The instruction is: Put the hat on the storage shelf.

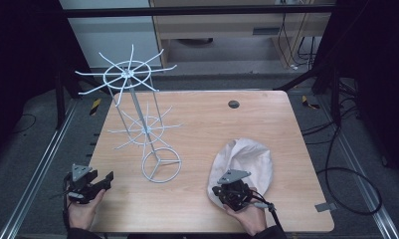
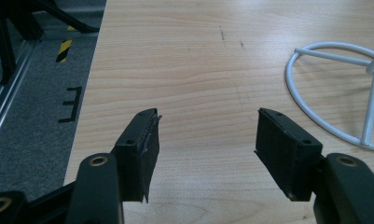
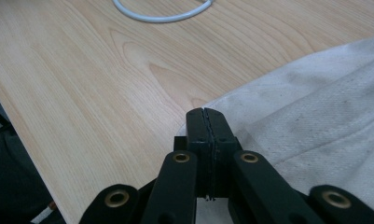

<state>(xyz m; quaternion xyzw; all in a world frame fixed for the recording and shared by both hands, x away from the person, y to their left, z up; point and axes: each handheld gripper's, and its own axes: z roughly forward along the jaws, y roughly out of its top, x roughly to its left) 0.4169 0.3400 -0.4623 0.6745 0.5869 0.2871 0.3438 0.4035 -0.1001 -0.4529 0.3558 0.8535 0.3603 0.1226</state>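
Observation:
A white wire rack [image 1: 137, 107] with two tiers of spokes stands on the left half of the wooden table [image 1: 212, 124], on a round base ring [image 2: 310, 116]. A pale cloth [image 1: 247, 157] lies bunched at the front right. My left gripper [image 1: 106, 179] rests at the table's front left corner; in the left gripper view it [image 2: 208, 126] is open over bare wood. My right gripper [image 1: 216, 190] sits at the cloth's near left edge. Seen from the right gripper view, it [image 3: 205, 112] is shut, tips right at the hem of the cloth [image 3: 315, 107], with no fabric visible between the jaws.
A dark round grommet [image 1: 233, 104] sits in the tabletop near the far edge. Grey floor and metal rails [image 1: 43, 164] flank the table, with cables [image 1: 346, 174] on the right. The base ring's arc [image 3: 161, 18] lies ahead of the right gripper.

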